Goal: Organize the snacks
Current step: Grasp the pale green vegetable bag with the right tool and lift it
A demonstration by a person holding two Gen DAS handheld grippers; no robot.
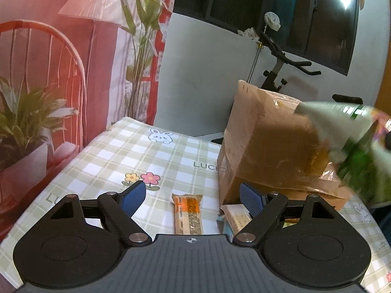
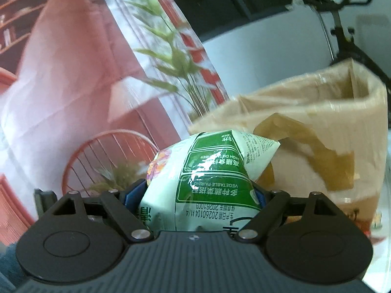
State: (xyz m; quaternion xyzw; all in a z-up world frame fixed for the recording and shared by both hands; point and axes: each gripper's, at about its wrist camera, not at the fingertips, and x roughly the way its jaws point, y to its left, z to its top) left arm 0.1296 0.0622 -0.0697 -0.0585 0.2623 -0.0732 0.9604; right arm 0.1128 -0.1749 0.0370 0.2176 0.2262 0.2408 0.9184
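Observation:
My right gripper (image 2: 195, 195) is shut on a green and white snack bag (image 2: 207, 178) and holds it in the air in front of the open brown cardboard box (image 2: 317, 127). The same bag (image 1: 354, 146) shows blurred at the right of the left wrist view, beside the box (image 1: 264, 141). My left gripper (image 1: 193, 193) is open and empty, low over the table. An orange snack bar (image 1: 188, 212) lies between its fingers. A pale wrapped biscuit pack (image 1: 235, 218) lies by the right finger, against the box's foot.
The table has a checked green cloth (image 1: 136, 156) with rabbit and flower prints. A pink printed backdrop (image 1: 48, 73) hangs to the left. An exercise bike (image 1: 281, 58) stands behind the box. Torn tape and plastic (image 1: 325, 185) hang from the box's near side.

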